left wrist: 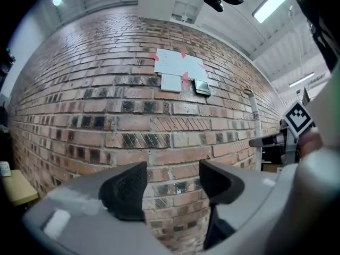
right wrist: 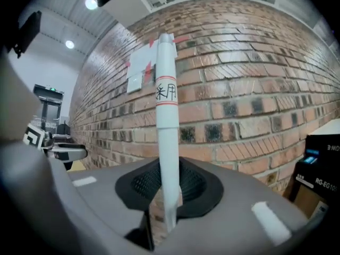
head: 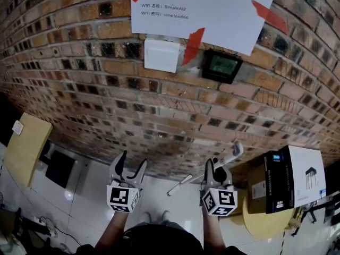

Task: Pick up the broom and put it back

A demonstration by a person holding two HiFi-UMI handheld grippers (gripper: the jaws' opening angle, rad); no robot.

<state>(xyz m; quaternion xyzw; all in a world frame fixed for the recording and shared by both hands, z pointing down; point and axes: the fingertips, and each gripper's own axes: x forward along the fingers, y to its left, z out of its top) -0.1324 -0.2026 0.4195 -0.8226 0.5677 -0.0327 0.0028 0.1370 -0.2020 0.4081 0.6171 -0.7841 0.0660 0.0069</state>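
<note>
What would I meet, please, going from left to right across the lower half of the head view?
Tan board → left hand-held gripper → right hand-held gripper, shut on the broom handle → black-and-white box.

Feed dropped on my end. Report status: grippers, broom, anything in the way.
Left gripper open, empty. Right gripper shut on broom handle. Brick wall straight ahead; box off to the right.
</note>
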